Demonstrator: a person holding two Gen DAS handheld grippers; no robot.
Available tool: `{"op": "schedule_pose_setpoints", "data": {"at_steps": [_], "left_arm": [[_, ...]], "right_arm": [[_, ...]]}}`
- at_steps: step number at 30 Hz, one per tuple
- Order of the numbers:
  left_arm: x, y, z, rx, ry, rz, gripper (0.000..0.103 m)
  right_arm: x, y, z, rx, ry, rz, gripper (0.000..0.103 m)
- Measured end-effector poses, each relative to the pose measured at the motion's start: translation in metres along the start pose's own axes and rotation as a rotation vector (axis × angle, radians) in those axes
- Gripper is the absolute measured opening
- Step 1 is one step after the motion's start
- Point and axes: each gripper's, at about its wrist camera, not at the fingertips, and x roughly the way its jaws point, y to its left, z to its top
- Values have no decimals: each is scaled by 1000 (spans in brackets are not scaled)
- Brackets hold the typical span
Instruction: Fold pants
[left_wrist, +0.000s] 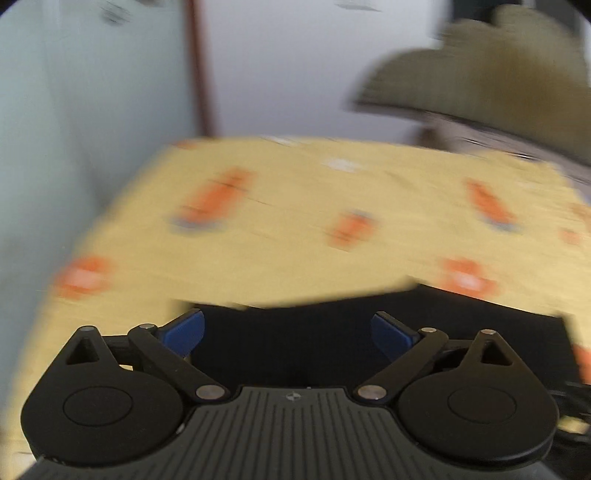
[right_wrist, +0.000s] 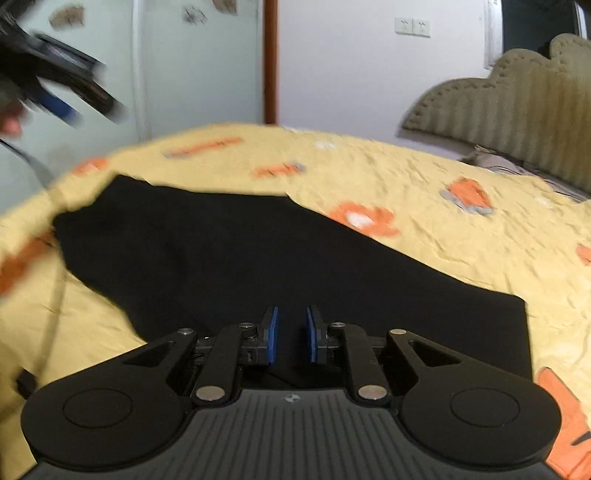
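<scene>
Right gripper (right_wrist: 291, 334) jaws slightly parted above the black pants (right_wrist: 229, 251).

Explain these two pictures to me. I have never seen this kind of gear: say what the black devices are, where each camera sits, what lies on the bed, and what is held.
A person holds a hand-held gripper in each hand; a camera on each looks along its blue-padded fingers. The left hand-held gripper stands wide open and empty. The right hand-held gripper has its fingers close together, a small gap showing, nothing visibly pinched. Black pants lie on a yellow bedspread with orange prints.
</scene>
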Motion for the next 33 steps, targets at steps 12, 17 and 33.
{"op": "schedule_pose_setpoints", "data": {"at_steps": [12,17,33], "left_arm": [[72,-95,-38,238,96,-162,95],[85,-129,-51,308,82,-248,96],[108,-147,-70,325,87,-184,93]], "right_arm": [[26,-10,26,-46,45,-125,16],[50,-60,23,9,154,-184,16],[21,-49,2,95,137,-177,19]]}}
